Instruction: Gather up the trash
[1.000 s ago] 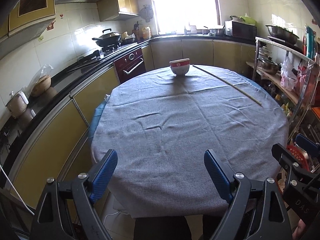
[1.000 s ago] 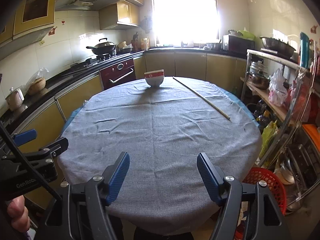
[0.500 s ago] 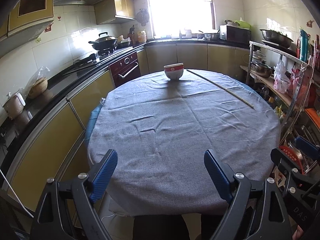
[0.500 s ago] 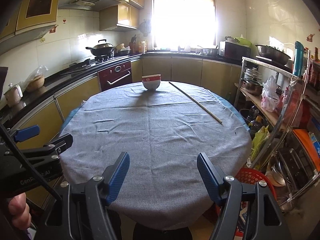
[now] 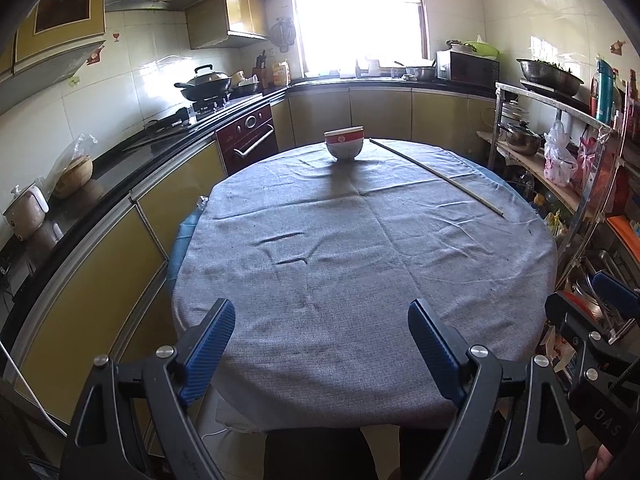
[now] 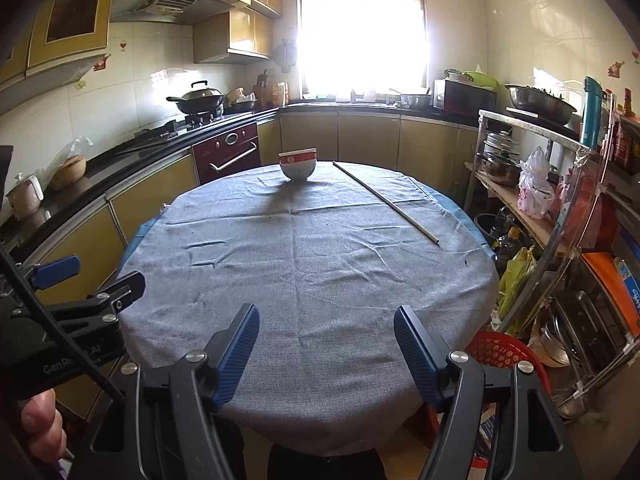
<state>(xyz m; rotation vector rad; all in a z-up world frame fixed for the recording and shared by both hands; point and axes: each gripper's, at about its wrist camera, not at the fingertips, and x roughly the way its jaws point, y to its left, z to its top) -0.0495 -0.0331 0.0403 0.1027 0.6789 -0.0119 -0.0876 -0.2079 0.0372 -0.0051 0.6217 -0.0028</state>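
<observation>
Left gripper point(image 5: 322, 322): jaws wide apart, nothing between the blue pads, nothing touched, hovering over the near edge of the round tabletop point(image 5: 360, 272) under its grey cloth. Right gripper point(image 6: 326, 328): jaws also apart, somewhat narrower, empty, over the same near edge just beside the left one. Red-and-white bowl point(image 5: 343, 143) upright at the far side of the tabletop, well apart from both grippers. Long thin stick point(image 5: 436, 174) lying flat on the cloth, slanting from beside the bowl toward the right edge. Red plastic basket point(image 6: 502, 354) on the floor at the right, below the tabletop's rim, near the metal rack point(image 6: 560, 216). Fingers point(image 6: 42, 426) of a hand visible at the lower left in the right wrist view.
</observation>
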